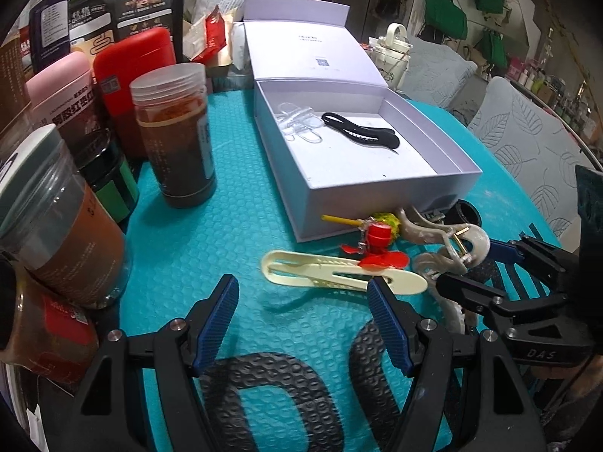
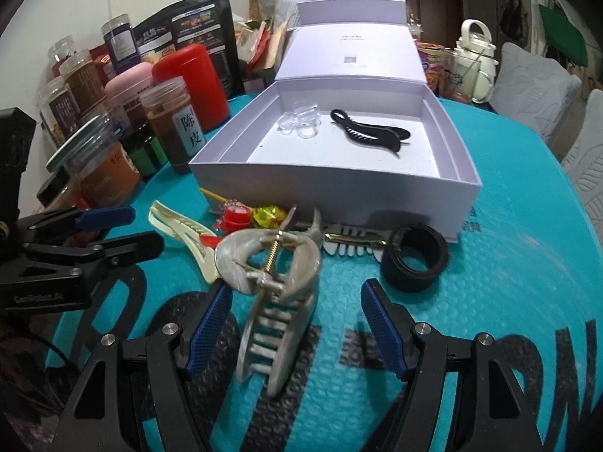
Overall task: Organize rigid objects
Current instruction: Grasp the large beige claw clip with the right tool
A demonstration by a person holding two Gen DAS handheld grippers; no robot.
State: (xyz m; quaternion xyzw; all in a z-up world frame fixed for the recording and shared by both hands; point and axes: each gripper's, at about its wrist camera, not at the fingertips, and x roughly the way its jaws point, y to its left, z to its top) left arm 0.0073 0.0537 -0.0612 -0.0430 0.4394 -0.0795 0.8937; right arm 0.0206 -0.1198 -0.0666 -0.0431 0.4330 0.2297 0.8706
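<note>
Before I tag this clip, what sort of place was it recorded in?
Most likely a lived-in home room, not a lab. A round table under a teal bubble-textured mat is crowded with clear plastic food jars, leaf-patterned grey cushioned chairs stand around it, and green tote bags hang on the far wall.

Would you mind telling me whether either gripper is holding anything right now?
Nothing is held. The left gripper stands open above the mat; the right gripper is open around the pearly claw clip without pressing it.

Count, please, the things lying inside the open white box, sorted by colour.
Black clip: 1
Clear clip: 1, as far as I can tell
Total in the box: 2
</note>
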